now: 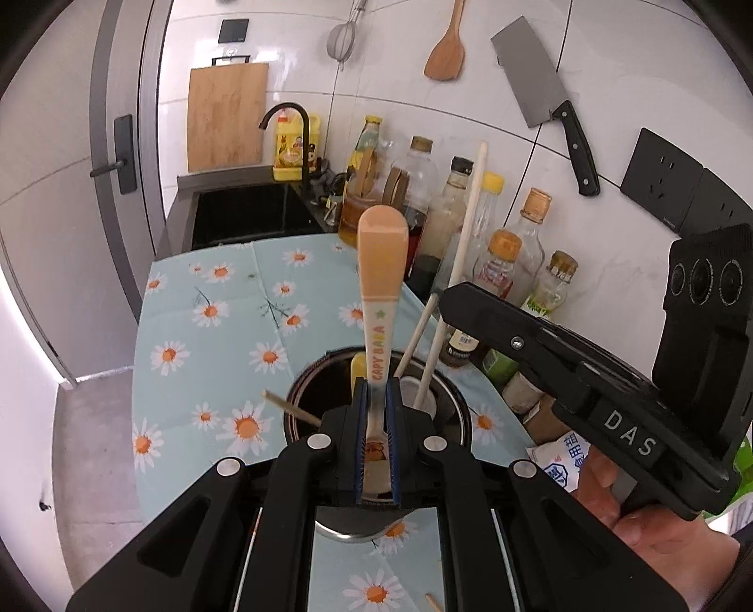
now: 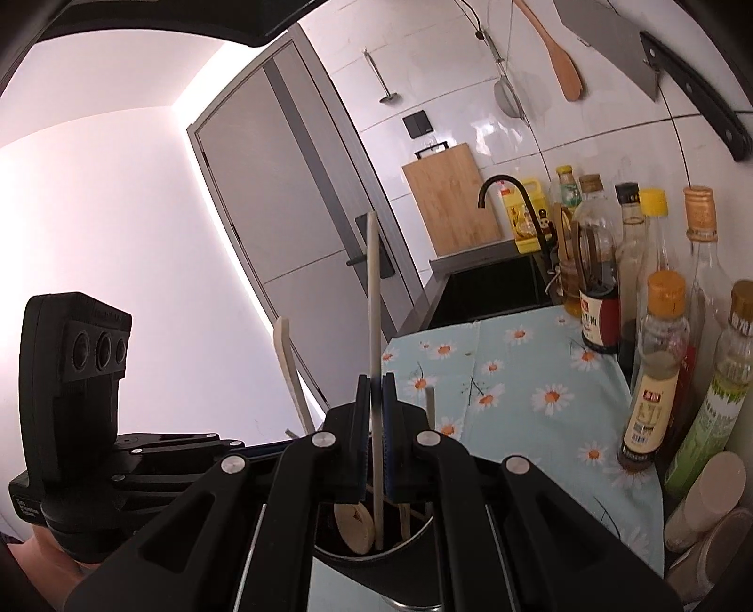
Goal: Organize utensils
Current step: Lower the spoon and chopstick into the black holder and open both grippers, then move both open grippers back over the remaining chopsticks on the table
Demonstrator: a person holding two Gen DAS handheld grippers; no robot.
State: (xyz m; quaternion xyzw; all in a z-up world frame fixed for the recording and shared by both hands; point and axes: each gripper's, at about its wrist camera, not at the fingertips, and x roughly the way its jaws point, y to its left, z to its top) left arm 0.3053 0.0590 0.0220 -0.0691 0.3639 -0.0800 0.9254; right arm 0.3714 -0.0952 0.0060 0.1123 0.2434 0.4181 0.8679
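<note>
My left gripper is shut on the stem of a spoon with an orange-and-white handle. The spoon stands upright, handle up, over the dark round utensil holder. To its right my right gripper is shut on a long pale chopstick whose lower end dips into the holder. In the right wrist view that chopstick rises between the shut pads of the right gripper, above the holder. A round wooden spoon and other sticks rest inside. The spoon handle shows at left.
Several sauce and oil bottles line the wall on the right. The daisy cloth covers the counter, with a black sink and faucet beyond. A cleaver, wooden spatula and strainer hang on the tiles.
</note>
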